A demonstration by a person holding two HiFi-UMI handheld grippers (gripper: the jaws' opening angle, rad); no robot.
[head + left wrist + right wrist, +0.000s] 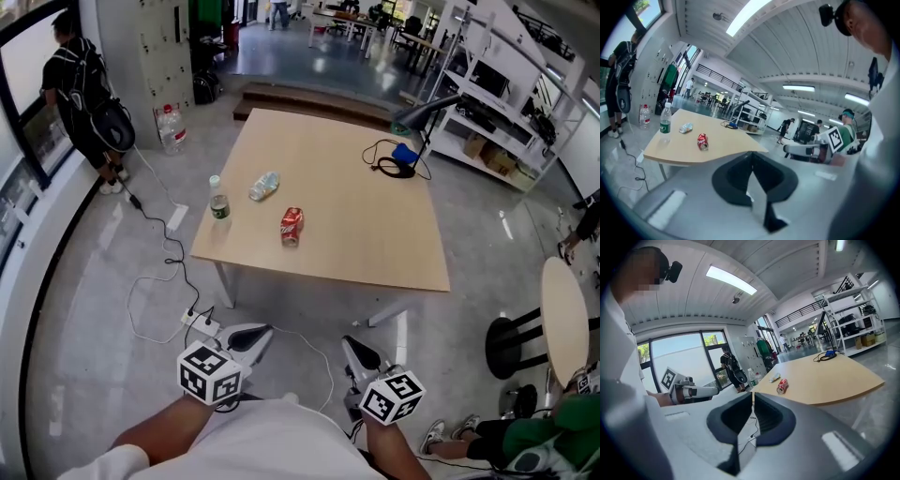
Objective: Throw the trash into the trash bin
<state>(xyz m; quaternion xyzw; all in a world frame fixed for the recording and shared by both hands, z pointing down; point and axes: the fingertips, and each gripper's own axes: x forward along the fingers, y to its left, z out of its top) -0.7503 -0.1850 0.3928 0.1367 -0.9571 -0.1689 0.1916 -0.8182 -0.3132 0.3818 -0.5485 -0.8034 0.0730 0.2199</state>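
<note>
On the wooden table ahead lie a red soda can on its side and a crushed clear bottle. A bottle with a green label stands upright near the table's left edge. Both grippers hang low over the floor, well short of the table's near edge. My left gripper is shut and holds nothing; in its own view the can lies far beyond the touching tips. My right gripper is also shut and holds nothing; its view shows the can at a distance.
A power strip and cables trail across the floor by the table's left legs. A blue device with a cord sits at the table's far right. A person with a backpack stands far left. A round table, stool and seated person are at the right.
</note>
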